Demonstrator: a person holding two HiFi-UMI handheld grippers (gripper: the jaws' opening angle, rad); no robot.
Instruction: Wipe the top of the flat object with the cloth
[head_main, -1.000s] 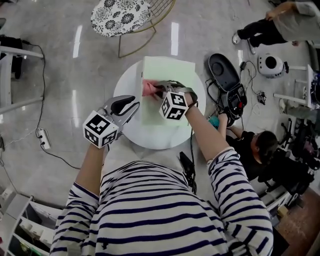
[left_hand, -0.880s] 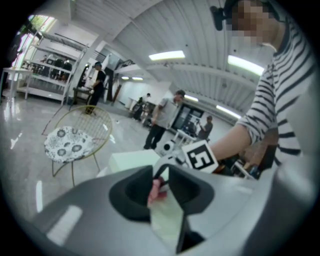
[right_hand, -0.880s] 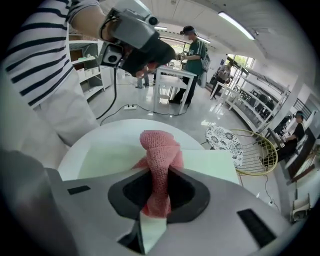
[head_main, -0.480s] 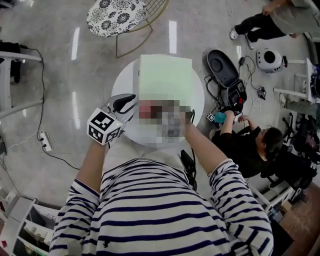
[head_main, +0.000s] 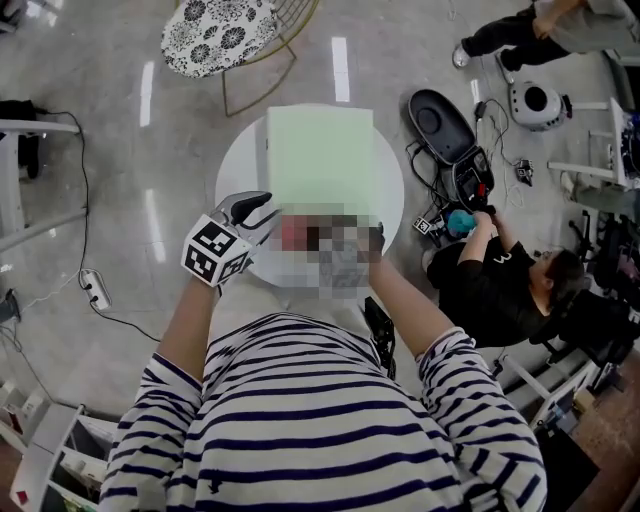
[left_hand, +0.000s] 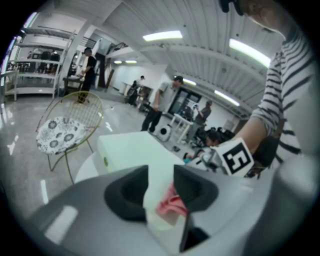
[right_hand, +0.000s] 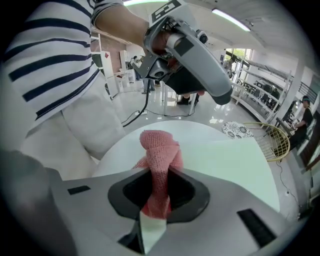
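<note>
Currently the right hand-held gripper (right_hand: 159, 192) is clenched on the pink cloth (right_hand: 159, 150). The cloth is pinched in a bunch between both jaws, with a tuft sticking out past the tips.

Left hand-held gripper (left_hand: 162, 189): released, jaws apart, and they've just been opening. The near corner of the flat object (head_main: 320, 155) and a bit of cloth show in the gap, but the pads press on neither.

The flat object is pale green and lies flat on the round white bench (head_main: 240, 170), centre to upper part of the head view. The cloth is at the object's lower-left corner, just right of the left jaw tips. I can't tell whether it touches the top surface.

A patterned chair (head_main: 215, 30) is at upper left, and a seated person (head_main: 500, 290) is at right.
</note>
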